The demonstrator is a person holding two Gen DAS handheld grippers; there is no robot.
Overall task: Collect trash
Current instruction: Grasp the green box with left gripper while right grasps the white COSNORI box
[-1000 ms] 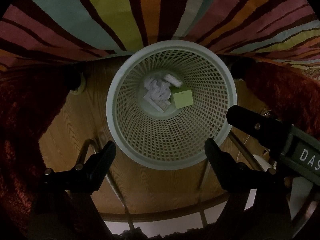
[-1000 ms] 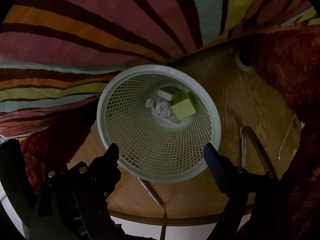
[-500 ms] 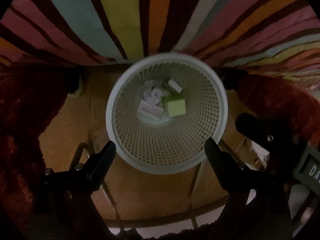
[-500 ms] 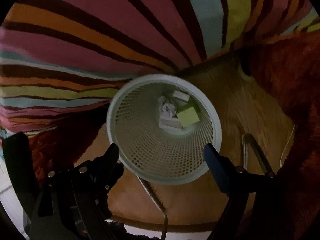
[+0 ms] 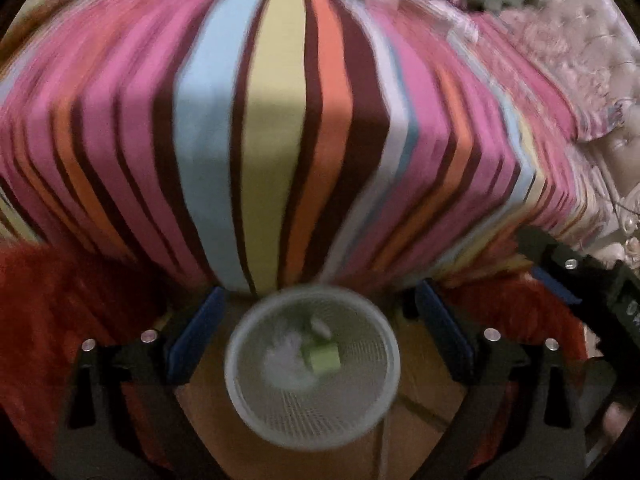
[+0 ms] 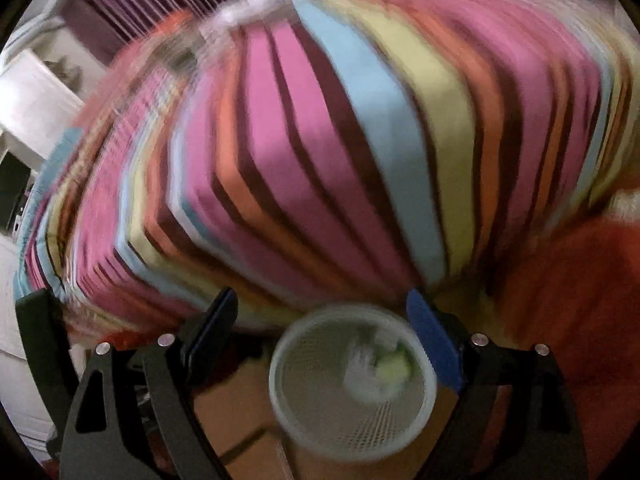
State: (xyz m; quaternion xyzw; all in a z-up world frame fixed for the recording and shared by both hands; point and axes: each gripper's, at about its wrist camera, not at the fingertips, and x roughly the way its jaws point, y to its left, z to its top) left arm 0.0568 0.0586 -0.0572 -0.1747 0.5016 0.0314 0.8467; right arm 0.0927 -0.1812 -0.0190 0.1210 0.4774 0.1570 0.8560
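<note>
Both grippers, left gripper [image 5: 316, 328] and right gripper [image 6: 320, 324], are hanging jaws wide and empty over the near wastebasket [image 5: 312, 368] holding paper trash [image 5: 288, 356], so blurry swinging could be clipping its rim.

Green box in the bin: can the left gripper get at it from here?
Probably yes. The left gripper is open above the wastebasket, whose mouth is uncovered; the green box lies on top beside crumpled paper. It sits deep, and the frame is blurred.
</note>
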